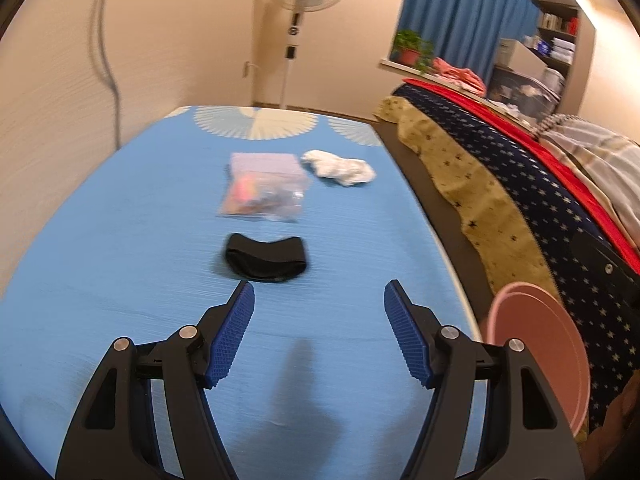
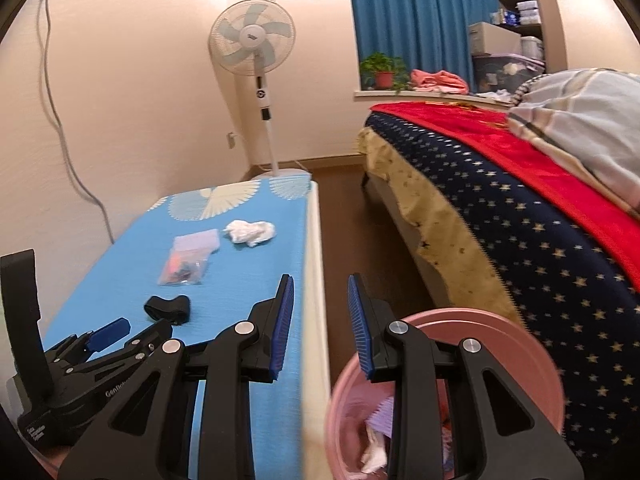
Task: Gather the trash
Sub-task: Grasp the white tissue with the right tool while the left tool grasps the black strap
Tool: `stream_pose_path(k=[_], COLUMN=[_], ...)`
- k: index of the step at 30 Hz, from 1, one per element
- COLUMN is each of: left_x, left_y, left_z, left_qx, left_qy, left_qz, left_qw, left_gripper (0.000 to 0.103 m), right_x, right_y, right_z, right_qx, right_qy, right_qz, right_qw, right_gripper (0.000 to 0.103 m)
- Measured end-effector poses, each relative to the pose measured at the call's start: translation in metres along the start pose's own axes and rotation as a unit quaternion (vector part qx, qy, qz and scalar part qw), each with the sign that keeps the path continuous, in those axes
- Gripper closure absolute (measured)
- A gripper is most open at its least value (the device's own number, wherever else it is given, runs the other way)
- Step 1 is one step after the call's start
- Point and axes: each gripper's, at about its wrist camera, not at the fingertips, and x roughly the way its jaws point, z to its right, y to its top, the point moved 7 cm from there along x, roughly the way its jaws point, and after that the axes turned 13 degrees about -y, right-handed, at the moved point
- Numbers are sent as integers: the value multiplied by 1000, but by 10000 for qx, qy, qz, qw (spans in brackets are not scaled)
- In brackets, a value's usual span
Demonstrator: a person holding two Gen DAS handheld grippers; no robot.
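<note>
A low table covered in a light blue patterned cloth (image 1: pixel 120 240) fills the left wrist view and runs along the left of the right wrist view. To its right stands a bed with a navy star-print blanket (image 2: pixel 540 248), a red cover and a striped pillow; only the right wrist view shows the brown floor strip between table and bed. A white pedestal fan (image 2: pixel 252 48) stands at the far end.

A round pink plastic bin (image 2: pixel 532 360) sits on the floor near the table's right edge. The right wrist view looks down into it, showing white and lilac scraps inside; the left wrist view catches only its rim.

On the cloth, far to near: a crumpled white tissue (image 1: pixel 340 168), a clear plastic bag holding small colourful items (image 1: pixel 264 188), and a curled black fabric band (image 1: pixel 266 258).

The left gripper (image 1: pixel 319 294) is spread wide, empty, just short of the band. The right gripper (image 2: pixel 320 292) is released too, empty, over the table edge and bin.
</note>
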Motion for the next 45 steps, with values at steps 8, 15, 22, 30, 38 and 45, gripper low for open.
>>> stream_pose_path(k=[8, 15, 22, 30, 38, 45], left_x=[7, 22, 41, 53, 46, 46], left_y=[9, 17, 18, 16, 23, 23], left_z=[-40, -59, -63, -68, -87, -93], left_qx=[-370, -593, -629, -739, -793, -814], left_qy=[357, 368, 299, 195, 468, 494], left_qz=[80, 58, -106, -278, -144, -157], left_qw=[9986, 9975, 9975, 9967, 9956, 9953], left_gripper=[37, 38, 51, 89, 91, 92], right_x=[22, 47, 91, 153, 209, 240], right_y=[-1, 5, 18, 33, 41, 41], right_z=[-22, -48, -73, -101, -127, -146], right_qx=[-4, -184, -339, -408, -512, -594], right_qy=[322, 509, 629, 755, 873, 949], right_qz=[-121, -228, -362, -631, -892, -1175], right_qw=[9994, 9983, 9968, 9943, 9909, 9867], right_gripper=[73, 73, 73, 59, 59, 58])
